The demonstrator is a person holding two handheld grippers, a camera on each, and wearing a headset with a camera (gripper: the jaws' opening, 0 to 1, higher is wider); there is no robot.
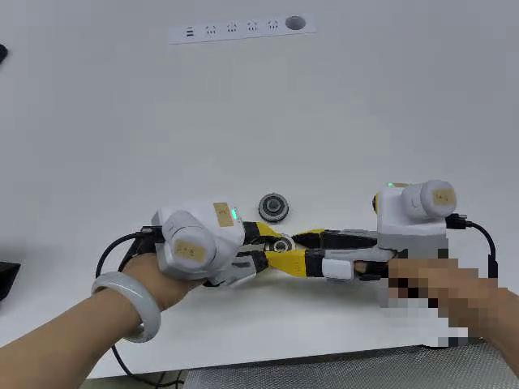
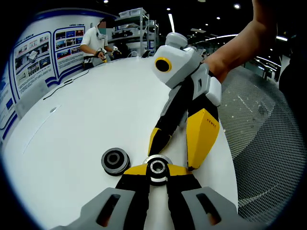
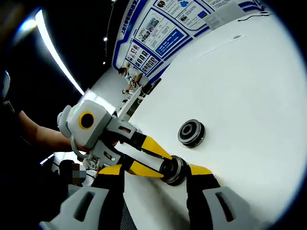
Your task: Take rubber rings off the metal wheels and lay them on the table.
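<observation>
A small metal wheel (image 1: pixel 281 243) with a black rubber ring is held just above the white table, between the two grippers. My left gripper (image 1: pixel 274 246) comes in from the left, and its yellow tips are shut on this wheel (image 2: pixel 157 166). From the right, my right gripper (image 1: pixel 297 250) stands open, one yellow finger on each side of the wheel (image 3: pixel 175 170). The wheel touches the right-hand finger (image 3: pixel 201 171) in the right gripper view. A second wheel (image 1: pixel 273 207) with its black ring lies flat on the table just behind them.
A white power strip (image 1: pixel 241 29) lies at the far edge of the table (image 1: pixel 340 121). The near table edge (image 1: pixel 268 358) runs close under the grippers. A dark object (image 1: pixel 6 279) sits at the left edge. Black cables (image 1: pixel 113 251) trail from both grippers.
</observation>
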